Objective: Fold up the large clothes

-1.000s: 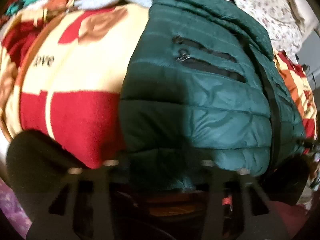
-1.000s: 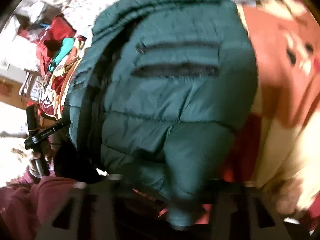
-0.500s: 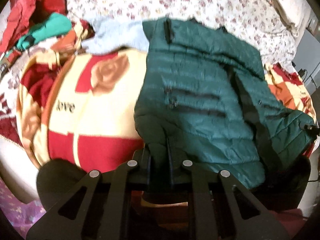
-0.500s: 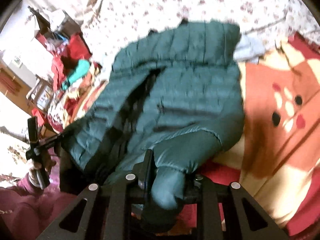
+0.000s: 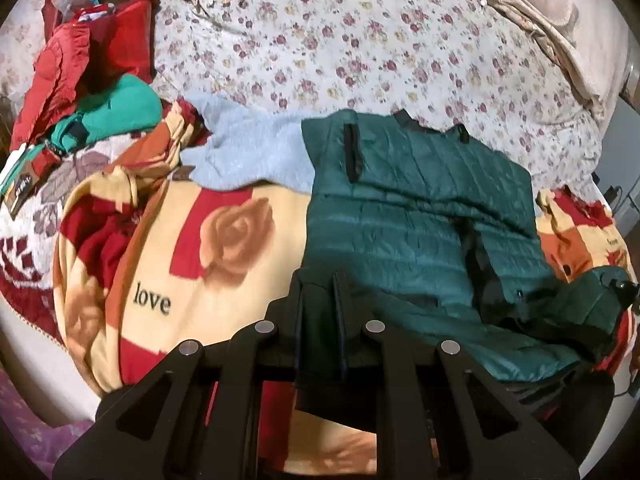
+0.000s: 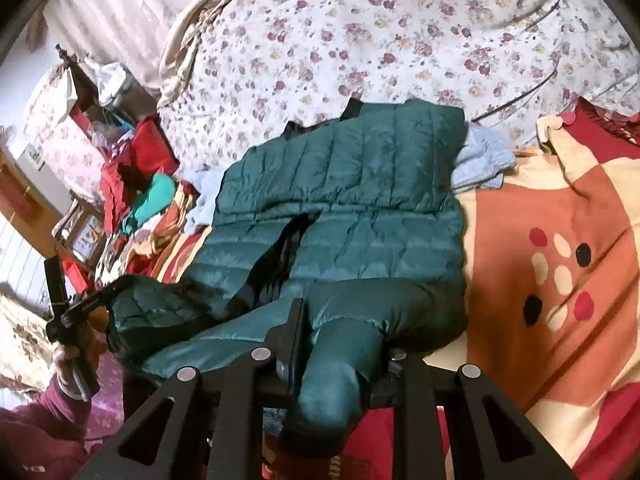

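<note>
A: What's on the floral bedsheet [image 5: 360, 40]?
B: A blanket [image 5: 224, 280] reading "love" at eight o'clock; on it the green jacket [image 5: 400, 216].
A: Tongs?
B: My left gripper [image 5: 320, 304] and right gripper [image 6: 336, 344] both pinch its near edge.

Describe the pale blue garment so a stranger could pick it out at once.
Start from the big rose blanket printed with "love", which covers the near part of the bed. At its far edge, against the left side of the dark green quilted jacket, lies the fluffy pale blue garment. It is the only fuzzy, light-coloured piece there.
</note>
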`<state>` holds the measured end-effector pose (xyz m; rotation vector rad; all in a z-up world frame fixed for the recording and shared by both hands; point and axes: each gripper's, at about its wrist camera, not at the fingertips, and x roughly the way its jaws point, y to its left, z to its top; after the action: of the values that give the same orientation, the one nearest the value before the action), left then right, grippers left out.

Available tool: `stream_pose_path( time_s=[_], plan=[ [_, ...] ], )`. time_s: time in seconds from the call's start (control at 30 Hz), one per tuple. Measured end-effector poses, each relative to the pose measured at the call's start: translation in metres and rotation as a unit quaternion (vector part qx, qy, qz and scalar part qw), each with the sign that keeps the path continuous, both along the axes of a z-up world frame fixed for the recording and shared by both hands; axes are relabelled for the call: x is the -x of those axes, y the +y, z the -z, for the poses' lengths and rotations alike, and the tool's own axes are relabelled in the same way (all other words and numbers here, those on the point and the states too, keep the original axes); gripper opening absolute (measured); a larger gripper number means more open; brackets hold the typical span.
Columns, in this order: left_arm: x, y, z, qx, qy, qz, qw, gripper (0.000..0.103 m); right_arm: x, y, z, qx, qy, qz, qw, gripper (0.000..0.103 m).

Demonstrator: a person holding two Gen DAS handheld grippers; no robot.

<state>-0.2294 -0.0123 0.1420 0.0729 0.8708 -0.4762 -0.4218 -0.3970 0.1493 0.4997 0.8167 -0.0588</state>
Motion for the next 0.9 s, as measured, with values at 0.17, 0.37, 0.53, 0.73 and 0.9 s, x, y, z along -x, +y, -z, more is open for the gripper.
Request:
stream_pose_path(
  time_s=[0.17, 0.37, 0.53, 0.73, 0.9],
  plan=[
    [-0.015, -0.008, -0.008, 0.005, -0.013, -0.009, 0.9999, 0.012, -0.013, -0.013, -0.007, -0.001, -0.015, 0.012, 1.0, 0.02],
    [-0.034, -0.02, -0.015, 0.009, -0.025, -0.021, 0.9994, 0.012, -0.033, -0.024, -0.017, 0.01, -0.028, 0.018, 0.999, 0.02],
    [-0.051, -0.031, -0.018, 0.015, -0.038, -0.034, 0.9986, 0.012, -0.05, -0.032, -0.019, 0.02, -0.032, 0.024, 0.999, 0.02],
    [-0.076, -0.051, -0.023, 0.012, -0.05, -0.046, 0.9976, 0.012, -0.076, -0.043, -0.02, 0.038, -0.024, 0.032, 0.998, 0.02],
    [-0.096, -0.069, -0.03, 0.002, -0.065, -0.055, 0.9964, 0.012, -0.095, -0.056, -0.023, 0.052, -0.023, 0.045, 0.997, 0.02]
  ],
)
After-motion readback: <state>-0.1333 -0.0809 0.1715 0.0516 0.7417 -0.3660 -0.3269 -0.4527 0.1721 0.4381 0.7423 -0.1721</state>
